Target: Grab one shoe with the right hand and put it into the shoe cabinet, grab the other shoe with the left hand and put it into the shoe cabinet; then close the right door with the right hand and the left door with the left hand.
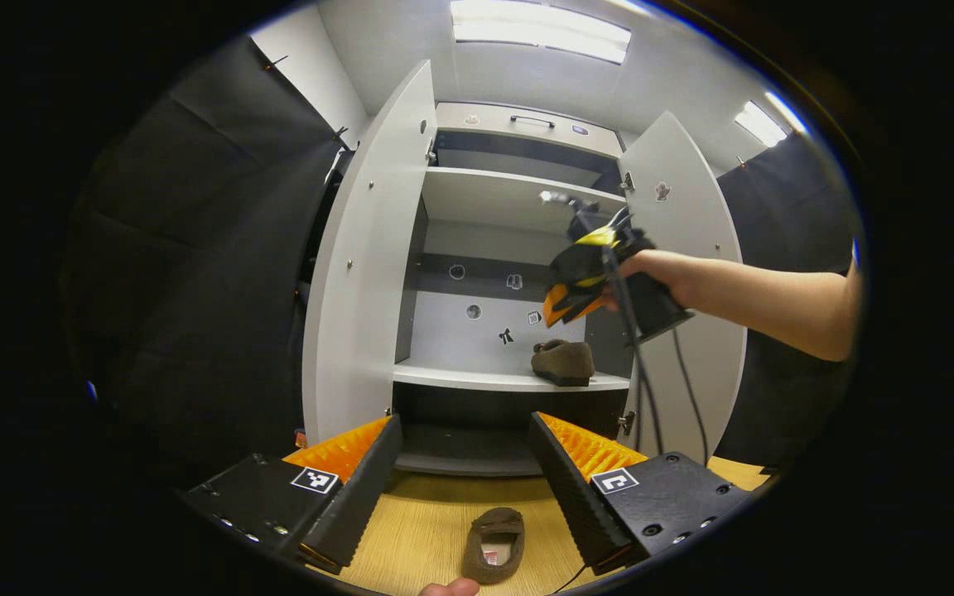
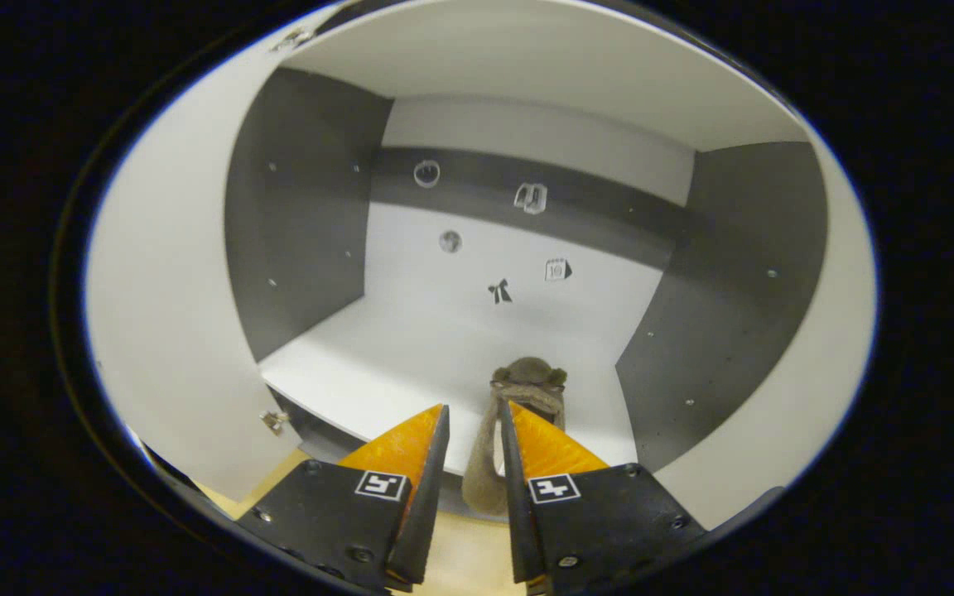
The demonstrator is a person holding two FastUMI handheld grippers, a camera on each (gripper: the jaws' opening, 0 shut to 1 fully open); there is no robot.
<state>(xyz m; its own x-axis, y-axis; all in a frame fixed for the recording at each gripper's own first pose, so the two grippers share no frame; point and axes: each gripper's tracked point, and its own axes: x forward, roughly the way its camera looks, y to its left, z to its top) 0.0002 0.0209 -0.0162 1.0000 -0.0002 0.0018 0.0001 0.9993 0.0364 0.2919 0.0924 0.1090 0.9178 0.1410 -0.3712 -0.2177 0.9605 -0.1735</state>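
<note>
First shoe shelved, second one waiting

One brown suede loafer (image 1: 563, 362) lies on the white cabinet's shelf (image 1: 477, 378); the right gripper (image 2: 474, 430), fingers narrowly parted, hangs over it, apparently released. The left gripper (image 1: 464, 447) gapes wide above the other brown loafer (image 1: 494, 544) on the wooden floor. Both doors remain open.

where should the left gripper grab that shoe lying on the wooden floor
Grip the shoe across its side walls at the open collar, coming down from above. Its opening faces up, and it lies between the open left gripper fingers.
</note>
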